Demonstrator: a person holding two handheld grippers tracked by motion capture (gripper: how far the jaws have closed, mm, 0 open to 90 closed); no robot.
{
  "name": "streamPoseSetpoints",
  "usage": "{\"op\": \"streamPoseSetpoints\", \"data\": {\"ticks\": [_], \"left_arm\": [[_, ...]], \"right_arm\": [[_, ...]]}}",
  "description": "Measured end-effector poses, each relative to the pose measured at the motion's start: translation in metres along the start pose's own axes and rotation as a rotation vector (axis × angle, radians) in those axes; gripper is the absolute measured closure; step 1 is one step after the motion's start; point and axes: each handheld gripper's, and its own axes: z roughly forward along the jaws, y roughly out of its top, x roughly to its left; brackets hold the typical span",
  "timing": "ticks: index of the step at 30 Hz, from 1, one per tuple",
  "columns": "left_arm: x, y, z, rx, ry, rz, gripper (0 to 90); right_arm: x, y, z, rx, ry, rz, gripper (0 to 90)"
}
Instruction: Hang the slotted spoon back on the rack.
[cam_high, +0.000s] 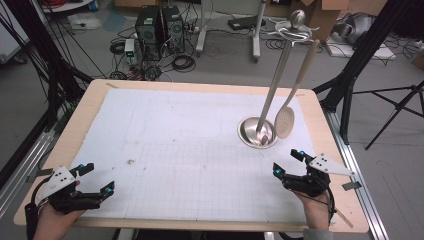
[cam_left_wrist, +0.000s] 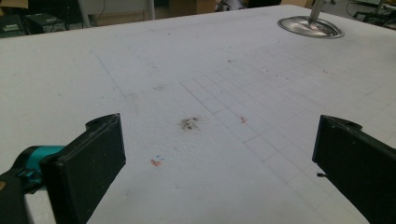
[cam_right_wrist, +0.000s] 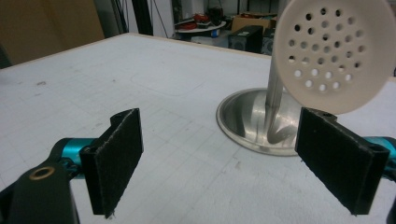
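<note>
While both hands rest at the near edge of the bench (cam_high: 90, 107), each claw is spread wide and grips nothing. At the near left corner the left claw (cam_high: 96, 178) lies low over the white mat (cam_high: 175, 135), its jaws well apart in the left gripper view, with a small dark stain (cam_left_wrist: 189, 123) on the mat ahead of them. At the near right the right claw (cam_high: 288, 162) is likewise released, pointing toward the stand; in the right gripper view its jaws frame the steel base (cam_right_wrist: 252, 122), and the skimmer (cam_right_wrist: 332, 54) hangs just above the right jaw without touching it. Farther back, the base (cam_high: 257, 132) sits on the right half of the mat, near the right claw and well apart from the left one. From it a post (cam_high: 276, 82) rises, tilted in the high view, to a hook ring with a ball knob (cam_high: 297, 19) on top. The pale perforated skimmer (cam_high: 285, 121) hangs from the ring by its long handle, bowl down, beside the base's right rim. Beyond the bench, computer towers (cam_high: 160, 25) and cables lie on the floor.
</note>
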Motion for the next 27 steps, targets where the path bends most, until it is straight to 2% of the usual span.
{"op": "streamPoseSetpoints", "data": {"ticks": [17,27], "left_arm": [[0.002,-0.005,0.004,0.024,0.009,-0.002,2.8],[-0.002,-0.002,0.007,0.027,0.010,0.012,2.8]], "right_arm": [[0.000,-0.028,-0.004,-0.018,-0.047,0.038,14.1],[-0.003,-0.029,-0.007,-0.028,-0.064,0.037,14.0]]}}
